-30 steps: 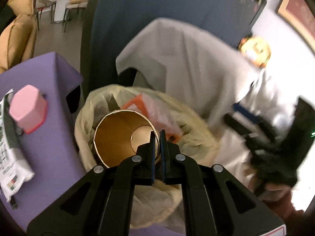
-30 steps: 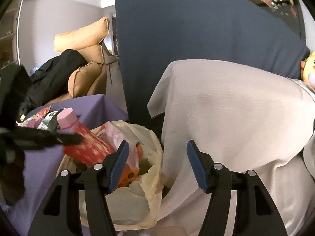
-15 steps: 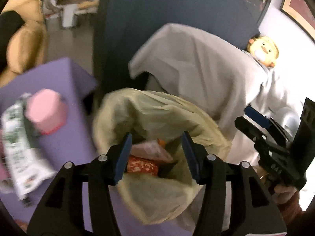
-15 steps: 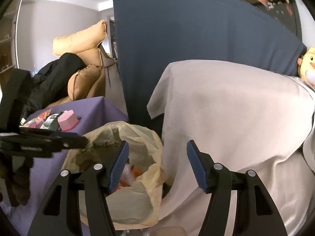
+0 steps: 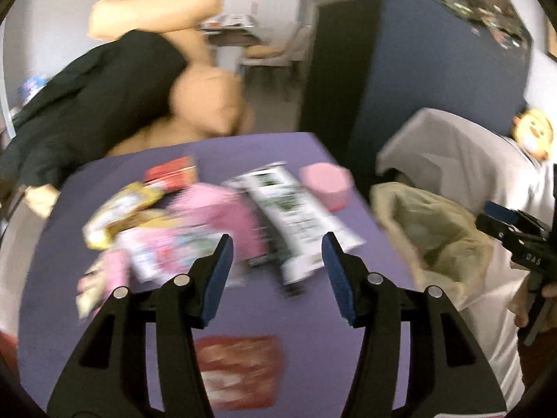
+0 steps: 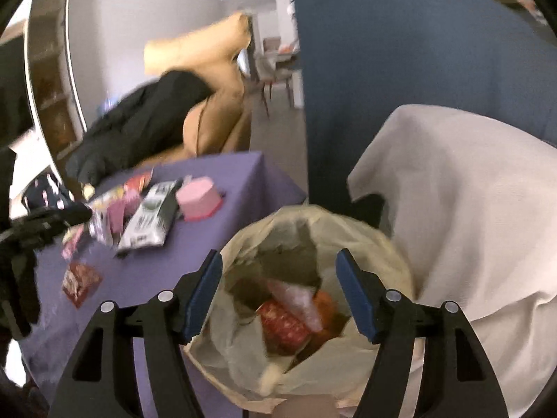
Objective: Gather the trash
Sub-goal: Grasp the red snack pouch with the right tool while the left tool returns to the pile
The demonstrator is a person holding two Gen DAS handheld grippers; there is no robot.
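Observation:
My left gripper [image 5: 275,261] is open and empty above the purple table [image 5: 348,313]. Blurred trash lies ahead of it: a white and green packet [image 5: 296,219], pink wrappers [image 5: 216,209], a yellow packet [image 5: 122,205], a pink cup [image 5: 325,183] and a red packet [image 5: 240,372] close below. My right gripper [image 6: 278,292] hovers over the mouth of the beige trash bag [image 6: 383,244]; its jaws are opening, with nothing held between them. A red carton [image 6: 285,324] and a pinkish wrapper [image 6: 299,299] lie inside the bag.
A chair draped in grey-white cloth [image 6: 470,209] stands right of the bag, with a dark blue panel [image 6: 417,52] behind it. A tan sofa with a black garment [image 5: 87,104] sits beyond the table. The bag [image 5: 431,237] hangs off the table's right edge.
My left gripper let the red carton drop into the bag, opened, and swung left over the table's trash. My right gripper moved closer over the bag's mouth.

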